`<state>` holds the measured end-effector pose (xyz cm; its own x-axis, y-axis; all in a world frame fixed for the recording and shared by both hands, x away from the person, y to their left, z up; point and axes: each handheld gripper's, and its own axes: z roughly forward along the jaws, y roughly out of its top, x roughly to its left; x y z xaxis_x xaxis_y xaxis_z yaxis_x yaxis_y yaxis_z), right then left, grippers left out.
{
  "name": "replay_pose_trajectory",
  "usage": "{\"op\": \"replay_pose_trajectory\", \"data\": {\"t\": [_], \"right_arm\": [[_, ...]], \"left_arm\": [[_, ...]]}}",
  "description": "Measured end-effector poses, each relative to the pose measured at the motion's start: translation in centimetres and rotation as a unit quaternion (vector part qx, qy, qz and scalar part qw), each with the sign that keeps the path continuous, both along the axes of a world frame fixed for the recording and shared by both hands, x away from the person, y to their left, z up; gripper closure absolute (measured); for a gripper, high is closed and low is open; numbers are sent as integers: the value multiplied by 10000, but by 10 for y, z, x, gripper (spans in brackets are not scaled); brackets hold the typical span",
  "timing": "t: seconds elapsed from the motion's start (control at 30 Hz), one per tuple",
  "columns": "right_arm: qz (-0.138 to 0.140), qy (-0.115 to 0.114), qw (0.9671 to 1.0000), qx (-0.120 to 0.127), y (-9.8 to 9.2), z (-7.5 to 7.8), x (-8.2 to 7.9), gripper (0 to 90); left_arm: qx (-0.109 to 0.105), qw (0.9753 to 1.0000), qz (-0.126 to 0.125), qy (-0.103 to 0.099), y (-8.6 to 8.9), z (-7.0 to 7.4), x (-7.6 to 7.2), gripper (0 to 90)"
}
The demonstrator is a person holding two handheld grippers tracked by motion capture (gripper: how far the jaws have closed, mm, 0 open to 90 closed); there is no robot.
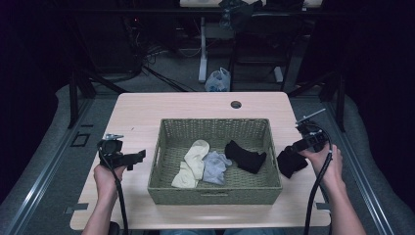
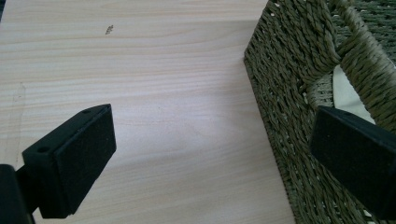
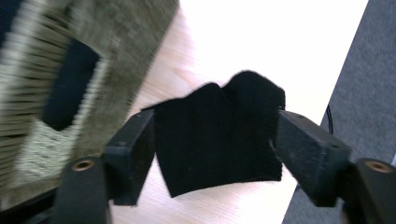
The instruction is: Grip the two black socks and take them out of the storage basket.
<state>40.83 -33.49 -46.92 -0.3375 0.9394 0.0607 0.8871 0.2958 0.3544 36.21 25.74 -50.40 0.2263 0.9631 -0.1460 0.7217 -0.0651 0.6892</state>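
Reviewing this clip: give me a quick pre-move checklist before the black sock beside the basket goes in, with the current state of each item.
1. Black sock sits between the right gripper fingers: ok.
2. Grip firm on the sock: cannot tell; the fingers flank it but look spread.
3. Sock lifted off the table: cannot tell.
4. Basket has free floor for it: ok, bare wicker toward the back.
5. Left gripper open, empty and outside the basket: ok.
6. Cream, grey and black socks already inside stay away from the right wall: ok.

Dim room, grey floor (image 1: 44, 161), pale wooden table (image 1: 137, 112).
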Motion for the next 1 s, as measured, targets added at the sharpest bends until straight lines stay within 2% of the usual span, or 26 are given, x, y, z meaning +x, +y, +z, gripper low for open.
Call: {"op": "replay_pose_trajectory", "data": {"t": [0.1, 0.27, 0.4, 0.47, 0.53, 0.63, 0.77, 1.0], "right_arm": [[57, -122, 9999, 71, 1, 10, -4, 185], [164, -366, 9991, 166, 4, 22, -10, 138], [232, -421, 9987, 172, 9, 29, -12, 72], [299, -466, 9984, 77, 11, 33, -14, 49], [329, -518, 9981, 115, 13, 37, -15, 15], [377, -630, 9973, 62, 18, 46, -19, 0], [467, -762, 9959, 154, 24, 58, -24, 0], [838, -950, 9919, 111, 48, 85, -33, 0]], "left_arm": [[-14, 10000, 10, -10, 0, 0, 0, 9], [-33, 10000, 4, -18, 0, 0, 0, 9], [-35, 10000, -14, -27, 0, 0, 0, 8], [-44, 10000, -24, -14, 0, 1, 0, 8], [-55, 10000, 4, -34, 1, 0, -1, 8], [-44, 10000, 9, -11, 1, 0, 0, 8], [-36, 10000, 8, -34, 0, 1, 0, 7], [-66, 10000, 3, -24, 1, 1, -1, 7]]}}
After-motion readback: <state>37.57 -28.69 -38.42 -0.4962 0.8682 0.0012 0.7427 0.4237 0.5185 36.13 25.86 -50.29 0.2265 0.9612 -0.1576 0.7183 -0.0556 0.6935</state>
